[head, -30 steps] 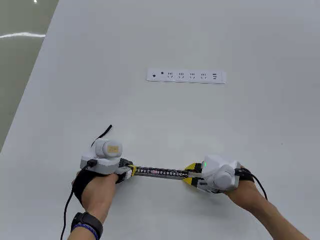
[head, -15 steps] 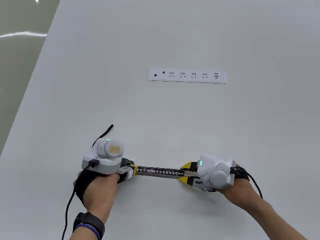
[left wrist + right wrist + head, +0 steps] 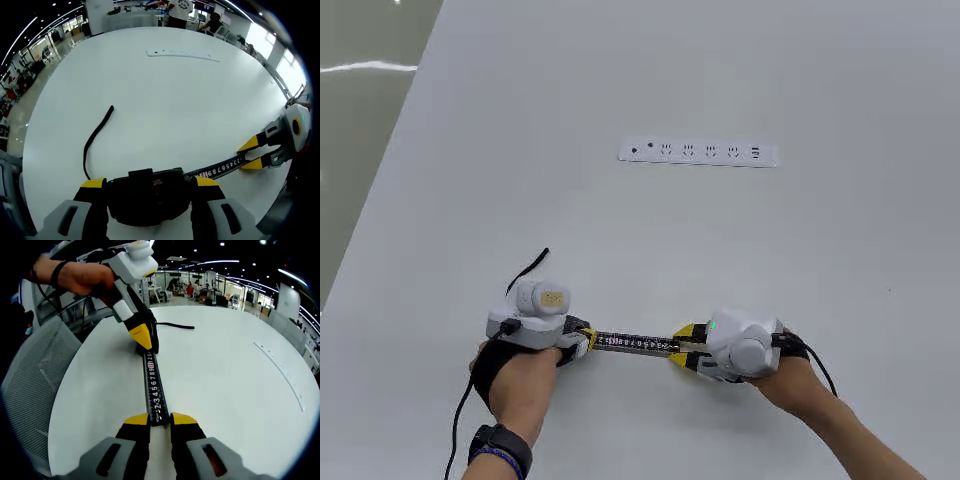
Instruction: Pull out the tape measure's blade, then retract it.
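Observation:
The black tape measure case sits between the yellow-tipped jaws of my left gripper, which is shut on it just above the white table. Its black blade with white numbers runs out flat to the right. My right gripper is shut on the blade's end. In the right gripper view the blade leads straight back to the case in the left gripper. In the left gripper view the right gripper holds the blade at the right edge.
A white power strip lies flat farther back on the table. The case's black strap trails over the table behind the left gripper. The table's left edge drops to a grey floor. An office chair stands beside the table.
My right gripper has moved left toward the left gripper, still holding the blade's end, so the exposed blade is shorter. The left gripper has barely moved.

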### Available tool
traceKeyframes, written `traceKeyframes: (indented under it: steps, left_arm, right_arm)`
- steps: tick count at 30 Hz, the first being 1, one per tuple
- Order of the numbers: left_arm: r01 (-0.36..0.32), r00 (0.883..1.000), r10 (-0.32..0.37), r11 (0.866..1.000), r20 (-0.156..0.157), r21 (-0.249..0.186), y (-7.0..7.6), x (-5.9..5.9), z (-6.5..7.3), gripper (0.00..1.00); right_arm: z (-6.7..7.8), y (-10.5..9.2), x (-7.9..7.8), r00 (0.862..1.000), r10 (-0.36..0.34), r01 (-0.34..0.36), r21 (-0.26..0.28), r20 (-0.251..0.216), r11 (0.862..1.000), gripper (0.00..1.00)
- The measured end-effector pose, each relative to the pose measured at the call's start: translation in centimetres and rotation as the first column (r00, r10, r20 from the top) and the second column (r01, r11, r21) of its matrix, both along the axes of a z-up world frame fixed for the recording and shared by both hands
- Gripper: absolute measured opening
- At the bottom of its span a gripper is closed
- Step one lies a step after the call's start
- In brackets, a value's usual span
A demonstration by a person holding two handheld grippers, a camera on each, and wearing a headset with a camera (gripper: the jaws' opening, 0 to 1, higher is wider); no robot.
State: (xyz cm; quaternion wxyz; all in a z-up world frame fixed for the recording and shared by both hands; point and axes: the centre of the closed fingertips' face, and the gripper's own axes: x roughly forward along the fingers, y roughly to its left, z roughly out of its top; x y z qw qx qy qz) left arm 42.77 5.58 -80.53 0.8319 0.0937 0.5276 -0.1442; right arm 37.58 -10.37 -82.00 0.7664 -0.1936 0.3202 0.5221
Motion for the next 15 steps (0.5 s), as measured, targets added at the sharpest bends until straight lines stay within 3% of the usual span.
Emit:
traceKeyframes:
  steps: [15]
  left_arm:
    - [-0.002,1.000,0.002,1.000,0.004,-0.002,0.0,0.0,0.0,0.64]
  right_arm:
    - [0.0,1.4,0.3,1.000,0.018,-0.018,0.018,-0.001,1.000,0.14]
